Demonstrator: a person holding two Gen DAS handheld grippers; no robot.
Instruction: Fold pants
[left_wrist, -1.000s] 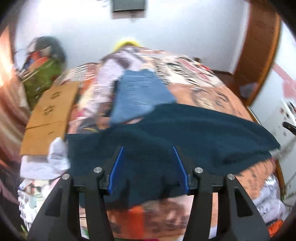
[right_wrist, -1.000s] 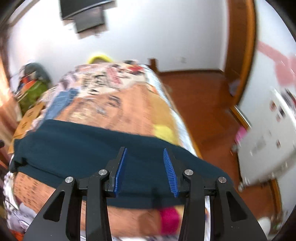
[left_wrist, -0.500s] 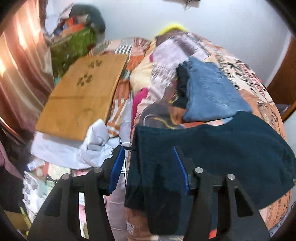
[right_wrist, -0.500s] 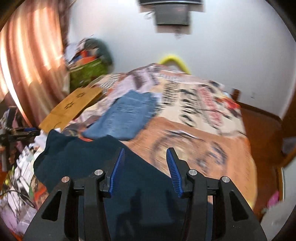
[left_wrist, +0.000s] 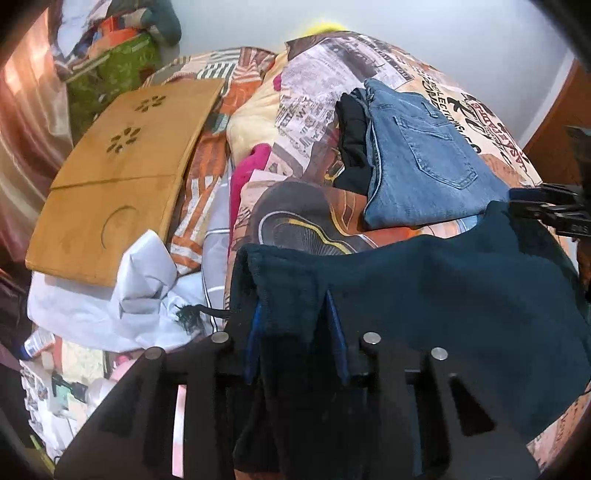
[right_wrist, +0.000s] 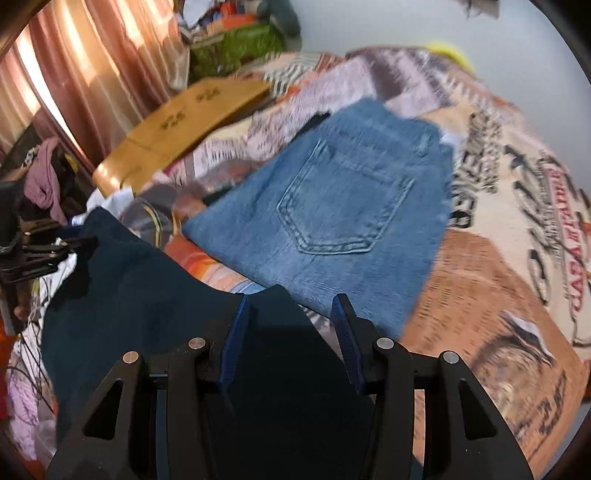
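Observation:
Dark teal pants (left_wrist: 424, 295) lie across the near edge of the patterned bedspread (left_wrist: 314, 92). My left gripper (left_wrist: 291, 295) points steeply down at their left corner. Its jaws are closing, and a bunched fold of the fabric fills the gap between the blue pads. My right gripper (right_wrist: 290, 299) has the pants (right_wrist: 129, 295) rising in a peak between its pads. From the left wrist view the right gripper (left_wrist: 546, 210) sits at the pants' lifted far edge. The left gripper (right_wrist: 48, 251) shows at the pants' left corner in the right wrist view.
Folded blue jeans (left_wrist: 417, 158) lie on a black garment (left_wrist: 352, 140) just beyond the pants; the jeans (right_wrist: 332, 206) sit right ahead of my right gripper. A wooden board (left_wrist: 118, 177), crumpled white cloth (left_wrist: 140, 280) and clutter lie to the left, and a curtain (right_wrist: 74, 74) hangs there.
Both grippers swung left along the bed. The right one carried its end of the pants over toward the left end. The left jaws narrowed onto the pants' corner.

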